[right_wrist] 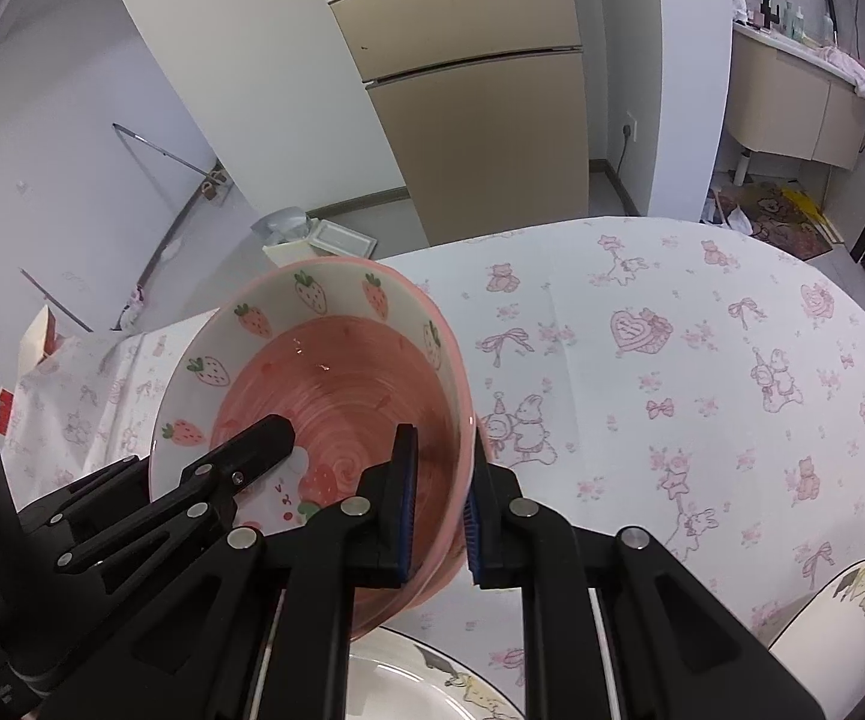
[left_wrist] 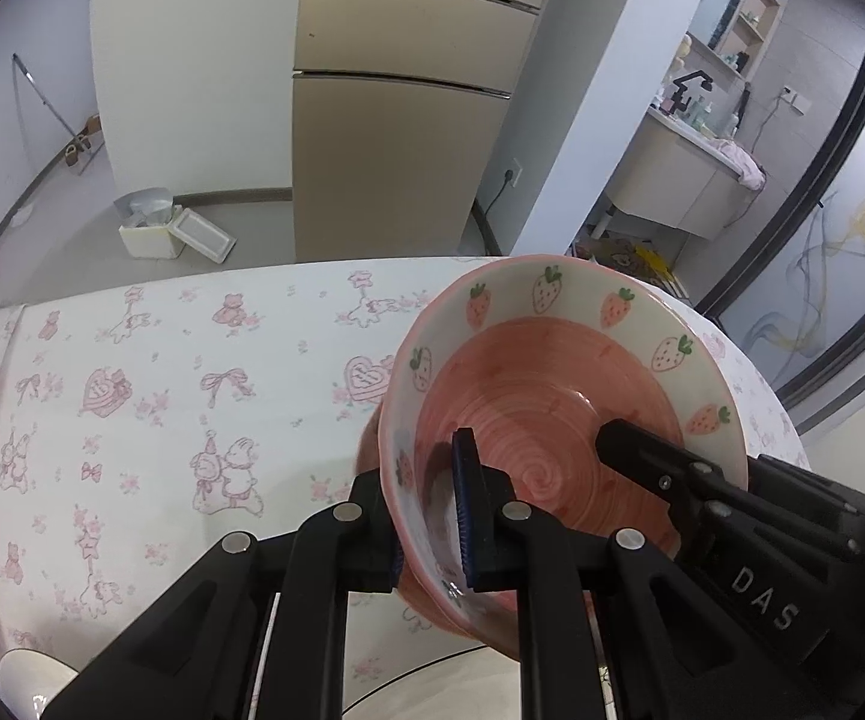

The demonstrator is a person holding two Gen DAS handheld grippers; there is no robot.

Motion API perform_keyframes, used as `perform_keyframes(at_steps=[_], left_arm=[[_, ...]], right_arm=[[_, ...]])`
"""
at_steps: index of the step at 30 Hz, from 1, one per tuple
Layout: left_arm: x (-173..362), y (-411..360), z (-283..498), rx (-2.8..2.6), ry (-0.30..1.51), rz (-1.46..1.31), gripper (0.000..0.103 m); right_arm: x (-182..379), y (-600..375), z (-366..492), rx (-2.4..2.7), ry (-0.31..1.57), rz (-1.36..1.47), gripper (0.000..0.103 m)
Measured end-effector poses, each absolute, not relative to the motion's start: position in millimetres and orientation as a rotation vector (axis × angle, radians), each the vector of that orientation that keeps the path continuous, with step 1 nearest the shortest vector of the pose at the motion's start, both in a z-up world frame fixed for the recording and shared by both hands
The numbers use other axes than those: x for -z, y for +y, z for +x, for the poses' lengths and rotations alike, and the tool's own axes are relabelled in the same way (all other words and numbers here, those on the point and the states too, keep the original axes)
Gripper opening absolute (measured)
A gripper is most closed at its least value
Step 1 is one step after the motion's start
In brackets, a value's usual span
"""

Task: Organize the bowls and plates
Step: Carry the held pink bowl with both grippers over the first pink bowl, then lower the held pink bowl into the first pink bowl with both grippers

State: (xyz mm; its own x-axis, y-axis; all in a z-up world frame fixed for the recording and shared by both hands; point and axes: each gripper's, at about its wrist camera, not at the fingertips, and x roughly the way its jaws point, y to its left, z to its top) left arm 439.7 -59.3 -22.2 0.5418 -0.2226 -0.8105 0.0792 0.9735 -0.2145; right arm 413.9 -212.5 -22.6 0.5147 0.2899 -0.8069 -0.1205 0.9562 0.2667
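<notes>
Now strawberry bowl (left_wrist: 552,396) rim pinched between both grippers' nearly closed fingers (left_wrist: 468,504), opposite sides.

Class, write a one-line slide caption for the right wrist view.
Both grippers clamp opposite rims of a pink strawberry bowl above the patterned tablecloth, a white plate below.
</notes>
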Motion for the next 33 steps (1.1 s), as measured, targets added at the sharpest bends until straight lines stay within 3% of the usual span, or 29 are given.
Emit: perform_keyframes(at_steps=[13,33], left_arm=[[30,-74,440,0.145,0.971,-0.055,0.014],[18,-41,441,0.201,0.978,-0.185,0.010]], right_arm=[[34,-223,421,-0.230,1.030,0.208,0.008],[29,-213,416,-0.255,1.011,0.179,0.008]])
